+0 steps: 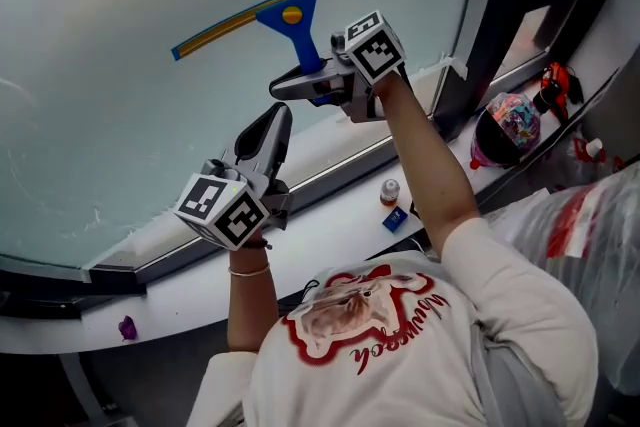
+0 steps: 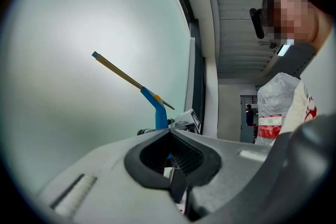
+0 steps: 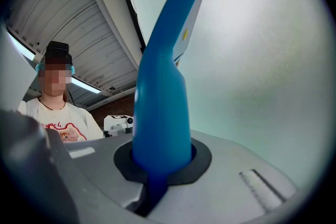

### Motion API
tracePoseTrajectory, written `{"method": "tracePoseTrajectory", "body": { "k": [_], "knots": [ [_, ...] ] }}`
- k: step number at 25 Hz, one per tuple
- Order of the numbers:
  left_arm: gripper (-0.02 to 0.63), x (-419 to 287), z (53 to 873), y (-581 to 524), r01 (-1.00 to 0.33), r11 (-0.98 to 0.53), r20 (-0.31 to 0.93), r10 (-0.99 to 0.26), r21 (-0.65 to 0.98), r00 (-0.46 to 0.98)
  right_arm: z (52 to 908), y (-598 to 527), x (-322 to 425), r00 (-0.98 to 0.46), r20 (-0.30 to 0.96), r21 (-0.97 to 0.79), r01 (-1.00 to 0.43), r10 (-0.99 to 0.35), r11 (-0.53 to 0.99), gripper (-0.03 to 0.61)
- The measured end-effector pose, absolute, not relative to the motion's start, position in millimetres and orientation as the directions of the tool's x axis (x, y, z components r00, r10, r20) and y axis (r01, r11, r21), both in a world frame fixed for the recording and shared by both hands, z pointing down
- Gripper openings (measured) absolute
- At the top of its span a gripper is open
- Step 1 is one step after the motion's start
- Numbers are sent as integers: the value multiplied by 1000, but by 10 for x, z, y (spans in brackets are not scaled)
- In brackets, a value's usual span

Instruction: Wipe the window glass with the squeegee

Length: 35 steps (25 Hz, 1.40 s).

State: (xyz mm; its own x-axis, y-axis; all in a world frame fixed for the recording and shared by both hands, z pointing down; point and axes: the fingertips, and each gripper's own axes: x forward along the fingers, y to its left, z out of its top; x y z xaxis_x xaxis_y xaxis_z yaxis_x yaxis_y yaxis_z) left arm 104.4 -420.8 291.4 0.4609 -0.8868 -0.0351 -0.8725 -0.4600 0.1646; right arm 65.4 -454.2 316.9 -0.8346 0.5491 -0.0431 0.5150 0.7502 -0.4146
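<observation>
window glass [image 1: 120, 115], blue squeegee [image 1: 297, 15] in right tongs [image 1: 305, 83], shirt script [image 1: 385, 347] unreadable

One squeegee [image 1: 290, 13], two tools: left tool [image 1: 270, 127] and right tool [image 1: 303, 81].

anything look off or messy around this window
Nothing looks spilled or broken. The squeegee sits slanted on the window glass, its left end lower, with its handle clamped in the right gripper. White flecks dot the glass near its lower left frame and may be residue.
</observation>
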Motion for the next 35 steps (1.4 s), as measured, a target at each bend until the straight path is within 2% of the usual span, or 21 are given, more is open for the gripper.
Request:
{"method": "tracePoseTrajectory", "body": {
  "k": [35],
  "knots": [
    [2,902,3574,-4315,-854,-459,72,-870,246,488,4371,-4383,723,-814,13,-541,483,581,688,45]
  ]
}}
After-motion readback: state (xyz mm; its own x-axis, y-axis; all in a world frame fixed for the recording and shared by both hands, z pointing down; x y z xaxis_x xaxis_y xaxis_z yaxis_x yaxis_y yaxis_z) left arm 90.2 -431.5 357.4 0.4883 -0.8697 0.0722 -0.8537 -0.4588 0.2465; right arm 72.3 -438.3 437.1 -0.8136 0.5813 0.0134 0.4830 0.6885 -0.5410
